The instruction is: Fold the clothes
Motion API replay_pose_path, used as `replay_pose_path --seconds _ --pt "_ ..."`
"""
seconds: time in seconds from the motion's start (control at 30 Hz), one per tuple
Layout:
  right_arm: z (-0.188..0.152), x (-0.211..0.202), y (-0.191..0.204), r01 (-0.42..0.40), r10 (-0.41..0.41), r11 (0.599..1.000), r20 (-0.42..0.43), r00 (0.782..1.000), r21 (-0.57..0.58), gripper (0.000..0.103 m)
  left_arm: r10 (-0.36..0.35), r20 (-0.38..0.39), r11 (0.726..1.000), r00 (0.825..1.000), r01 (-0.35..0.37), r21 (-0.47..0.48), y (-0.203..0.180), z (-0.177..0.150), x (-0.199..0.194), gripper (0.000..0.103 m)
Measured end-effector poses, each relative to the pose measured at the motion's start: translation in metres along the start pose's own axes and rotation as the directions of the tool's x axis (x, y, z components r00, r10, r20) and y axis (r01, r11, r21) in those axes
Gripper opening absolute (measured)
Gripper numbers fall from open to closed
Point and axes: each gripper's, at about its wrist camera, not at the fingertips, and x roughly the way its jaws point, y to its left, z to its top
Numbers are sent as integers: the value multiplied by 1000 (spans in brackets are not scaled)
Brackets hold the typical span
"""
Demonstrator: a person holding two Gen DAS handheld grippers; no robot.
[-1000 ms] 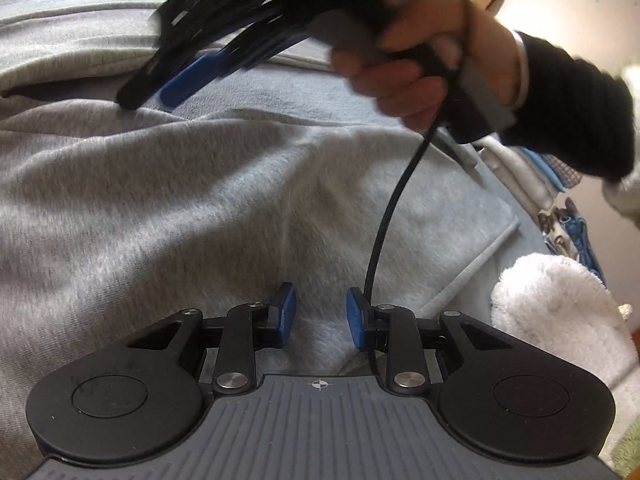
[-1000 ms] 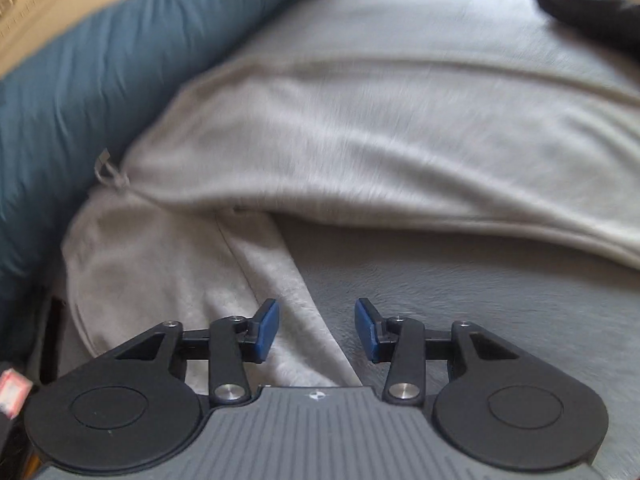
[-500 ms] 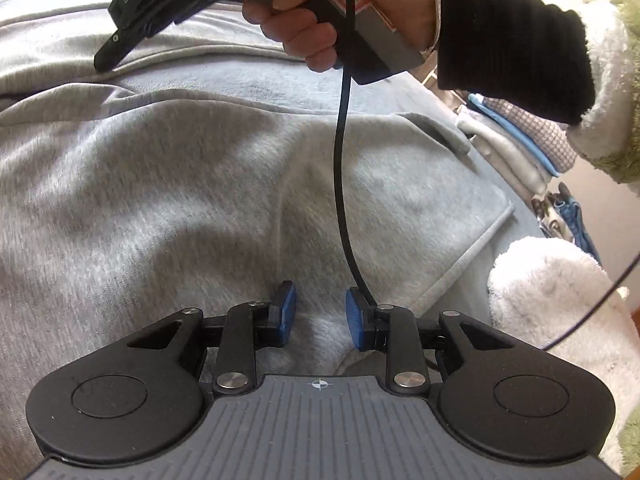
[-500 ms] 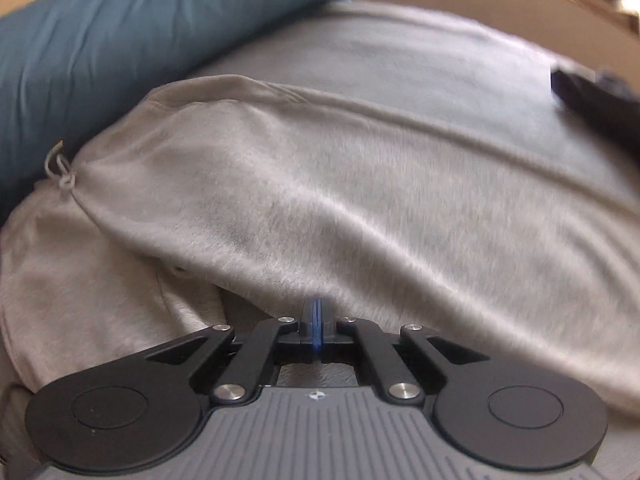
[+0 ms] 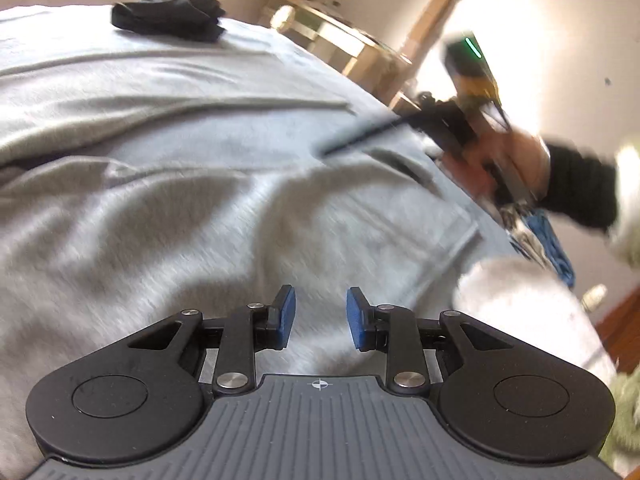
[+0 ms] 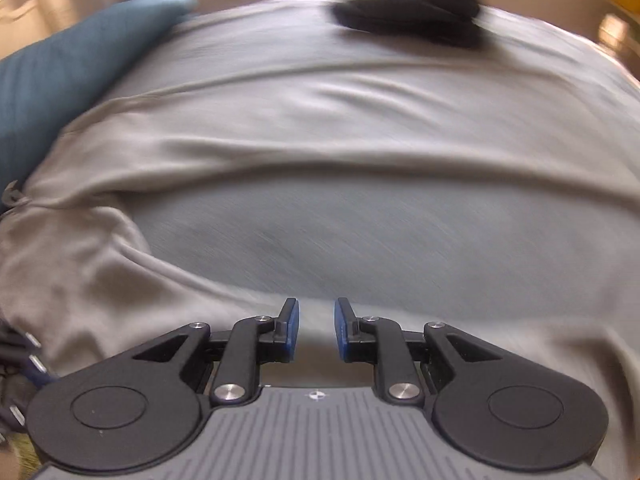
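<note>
- Left hand-held gripper (image 5: 320, 314): jaws part open, blue pads clear of the cloth, nothing between them. It sits just above the grey sweatshirt (image 5: 192, 216).
- Right hand-held gripper (image 6: 316, 330): jaws opening, narrow gap, nothing gripped; grey fabric shows below the gap, pads not pressing on it.
- Grey sweatshirt lies spread over most of the surface, filling both views. Fold ridge runs across the middle in the right wrist view (image 6: 320, 160); hem edge sits at the right in the left wrist view.
- Left wrist view: the person's right hand (image 5: 508, 160), in a black sleeve, holds the other unit at the sweatshirt's right edge, heavily blurred.
- Black garment (image 5: 168, 18) bunched at the far edge, well apart from both grippers.
- Teal pillow (image 6: 68, 60) at the far left, touching the sweatshirt.
- White fluffy towel (image 5: 520, 308) just beside the hem, near right.
</note>
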Motion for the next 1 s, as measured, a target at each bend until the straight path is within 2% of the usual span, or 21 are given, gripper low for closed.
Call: replay_pose_path --seconds 0.13,0.17,0.2,0.23,0.27,0.43,0.5,0.63,0.7,0.77,0.8,0.9,0.93,1.0 --pt "-37 -31 -47 113 -121 983 47 991 146 22 88 19 996 996 -87 -32 10 16 4 28" --pt "-45 -40 -59 148 -161 972 62 985 182 24 116 30 992 993 -114 -48 13 19 6 28" --pt "-52 -49 -71 183 -203 959 76 976 216 32 144 41 988 989 -141 -64 17 23 8 28" --pt "-58 -58 -80 228 -255 945 91 963 234 40 173 44 982 984 -168 -89 22 27 10 28" --pt "-64 -66 -90 271 -304 929 105 947 251 43 202 48 974 978 -195 -115 27 31 13 28" --pt "-87 -81 -120 427 -462 867 96 882 256 46 338 44 924 940 -323 -203 51 44 23 28" --pt "-92 -78 -131 423 -463 858 82 883 291 46 361 28 913 932 -347 -215 57 46 28 28" --pt "-97 -78 -163 320 -421 821 121 899 473 48 393 18 905 919 -384 -181 57 46 32 28" --pt "-96 -71 -177 287 -392 810 106 914 512 48 406 15 902 914 -398 -165 57 46 34 28" --pt "-93 -62 -192 257 -351 805 80 933 534 40 411 13 901 911 -404 -159 55 46 36 28" --pt "-89 -58 -200 244 -337 802 75 938 544 31 411 12 901 911 -405 -159 56 46 36 28" --pt "-75 -54 -226 208 -349 759 116 930 617 28 410 9 900 912 -403 -164 57 45 35 28" --pt "-72 -55 -237 181 -357 733 143 923 656 28 410 8 900 912 -403 -169 57 46 36 28" --pt "-75 -60 -256 134 -382 652 170 908 746 31 415 8 898 910 -408 -165 56 46 36 28"
